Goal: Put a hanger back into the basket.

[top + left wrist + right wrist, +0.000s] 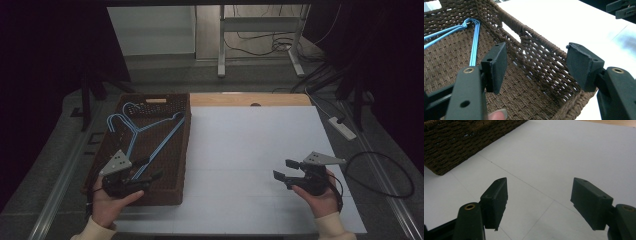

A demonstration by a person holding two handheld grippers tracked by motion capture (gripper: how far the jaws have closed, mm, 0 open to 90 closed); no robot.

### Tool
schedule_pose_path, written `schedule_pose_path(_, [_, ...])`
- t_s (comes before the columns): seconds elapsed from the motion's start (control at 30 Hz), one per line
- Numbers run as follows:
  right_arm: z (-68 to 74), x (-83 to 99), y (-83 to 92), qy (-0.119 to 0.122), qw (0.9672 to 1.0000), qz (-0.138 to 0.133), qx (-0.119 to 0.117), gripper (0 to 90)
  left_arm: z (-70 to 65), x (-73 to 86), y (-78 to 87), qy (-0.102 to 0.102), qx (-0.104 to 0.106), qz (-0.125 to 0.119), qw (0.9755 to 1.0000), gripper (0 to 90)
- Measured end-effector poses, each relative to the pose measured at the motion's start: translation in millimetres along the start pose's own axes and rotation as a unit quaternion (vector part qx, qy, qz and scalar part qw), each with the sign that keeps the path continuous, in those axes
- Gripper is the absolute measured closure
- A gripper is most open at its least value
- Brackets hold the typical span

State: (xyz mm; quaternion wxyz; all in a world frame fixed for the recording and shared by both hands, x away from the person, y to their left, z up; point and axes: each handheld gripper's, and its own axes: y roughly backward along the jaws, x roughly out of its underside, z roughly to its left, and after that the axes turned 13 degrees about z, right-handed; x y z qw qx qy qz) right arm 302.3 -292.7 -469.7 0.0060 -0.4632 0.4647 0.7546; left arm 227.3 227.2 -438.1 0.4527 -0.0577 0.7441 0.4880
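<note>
Blue hangers (145, 132) lie flat in the brown woven basket (177, 150) at the table's (250, 150) left; hooks toward the far-left corner, long bars running diagonally toward the near side. Left tool (145, 180) over the basket's near end, jaws spread, nothing between. Right tool (284, 175) spread above bare white table, well apart from the basket.

right gripper (539, 202) | jaws apart, nothing between | over white table (564, 152) | basket (456, 140) upper left
</note>
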Motion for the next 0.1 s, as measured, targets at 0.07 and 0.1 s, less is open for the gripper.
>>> schedule_pose_path(0.07, [-0.4, 0.2, 0.7, 0.001, 1.0000, -0.001, -0.001, 30.3, -0.9, 1.3, -0.7, 0.000, -0.001, -0.002, 1.0000, 34.6])
schedule_pose_path(0.1, [-0.4, 0.3, 0.7, 0.000, 1.0000, -0.002, -0.001, 30.3, -1.6, 2.6, -1.7, 0.000, -0.001, -0.002, 1.0000, 34.6])
